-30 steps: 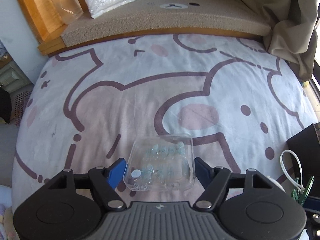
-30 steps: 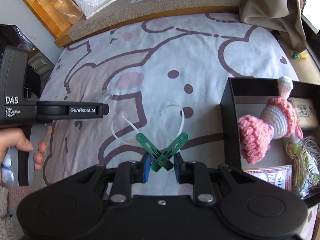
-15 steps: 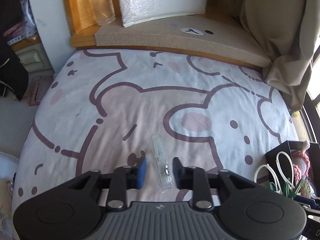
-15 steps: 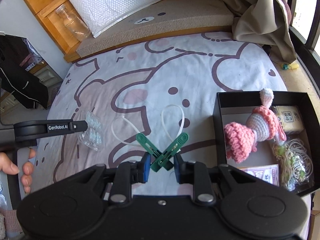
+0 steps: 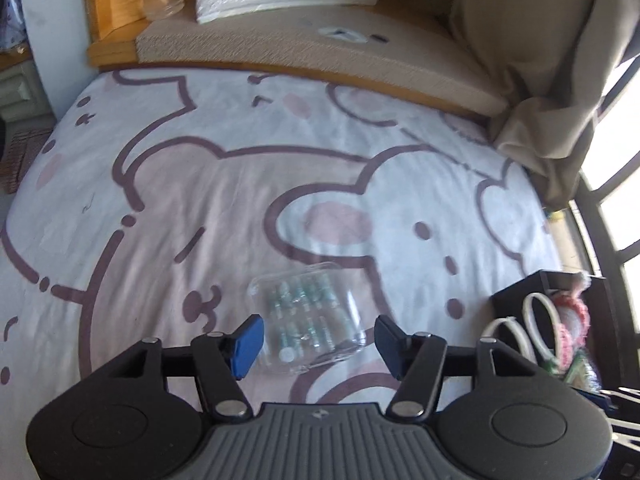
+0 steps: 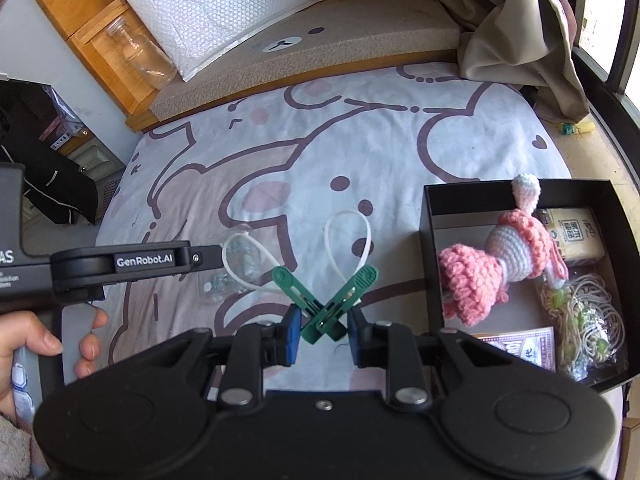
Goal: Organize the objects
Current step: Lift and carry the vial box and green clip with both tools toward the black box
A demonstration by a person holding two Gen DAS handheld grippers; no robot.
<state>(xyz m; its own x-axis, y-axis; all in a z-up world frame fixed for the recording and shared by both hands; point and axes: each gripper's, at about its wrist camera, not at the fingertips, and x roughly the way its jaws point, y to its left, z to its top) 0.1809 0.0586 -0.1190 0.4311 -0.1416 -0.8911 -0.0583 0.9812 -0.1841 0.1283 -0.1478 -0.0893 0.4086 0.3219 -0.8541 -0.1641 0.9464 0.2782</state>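
Observation:
A clear plastic case (image 5: 308,316) of small greenish parts lies flat on the bear-print sheet (image 5: 224,200). My left gripper (image 5: 319,344) straddles it with its jaws opening, and the blue pads (image 5: 248,344) stand just off the case's sides. In the right wrist view that left gripper (image 6: 216,257) shows side-on over the case (image 6: 224,284), held by a person's hand (image 6: 36,344). My right gripper (image 6: 323,336) is shut on two crossed green clothes pegs (image 6: 324,308) with white loops (image 6: 348,236), held above the sheet.
An open black box (image 6: 428,240) at the right holds a pink crochet doll (image 6: 500,264), a packet, cards and string. A tan cushion (image 6: 360,44), a white bubble mailer (image 6: 224,4), a wooden shelf with a jar and a curtain border the far side.
Half a second ago the left pads were pinched close on the case, which stood on edge; now they have spread and the case lies flat. The right gripper keeps its pegs.

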